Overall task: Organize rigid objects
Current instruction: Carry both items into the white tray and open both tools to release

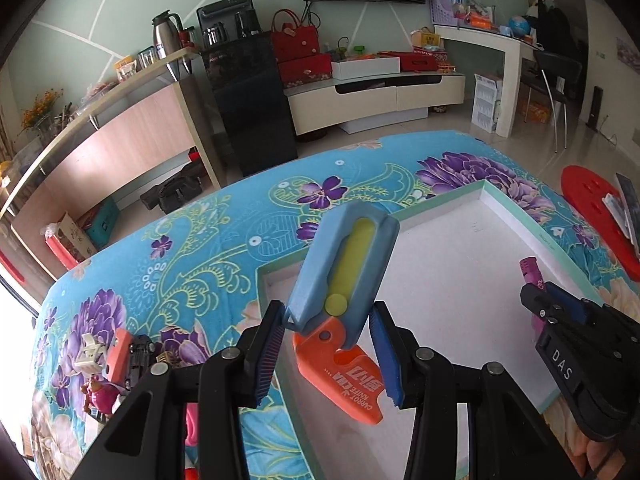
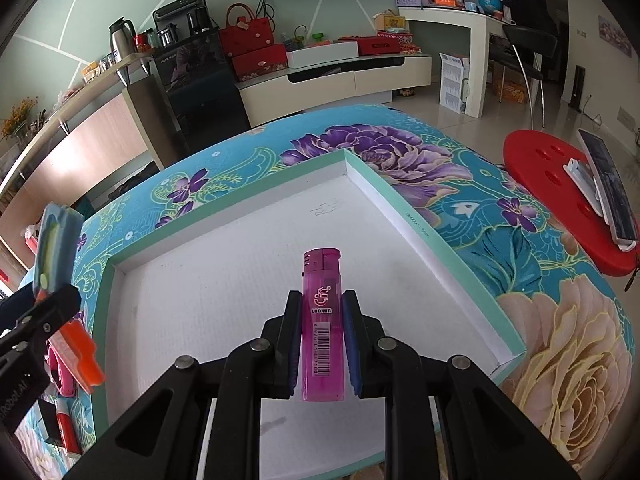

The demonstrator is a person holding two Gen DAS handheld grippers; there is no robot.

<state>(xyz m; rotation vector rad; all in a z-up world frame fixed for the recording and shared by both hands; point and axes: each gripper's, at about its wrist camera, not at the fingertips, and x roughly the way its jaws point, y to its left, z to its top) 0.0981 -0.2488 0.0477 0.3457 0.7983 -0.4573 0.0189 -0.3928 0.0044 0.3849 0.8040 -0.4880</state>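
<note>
My left gripper (image 1: 326, 330) is closed around a blue, yellow and orange toy carrot knife (image 1: 340, 276), held above the left part of a shallow white tray with a mint-green rim (image 1: 436, 200). The left pad touches the knife; a small gap shows at the right pad. My right gripper (image 2: 322, 320) is shut on a pink translucent lighter (image 2: 323, 328), held upright over the tray (image 2: 384, 184). The right gripper with the lighter also shows at the right of the left wrist view (image 1: 532, 276). The knife shows at the left edge of the right wrist view (image 2: 56, 248).
The tray lies on a floral blue cloth (image 1: 180, 248). A pile of small toys (image 1: 116, 364) lies on the cloth left of the tray. A red stool (image 2: 560, 184) carrying a phone stands to the right. Cabinets and a TV stand line the far wall.
</note>
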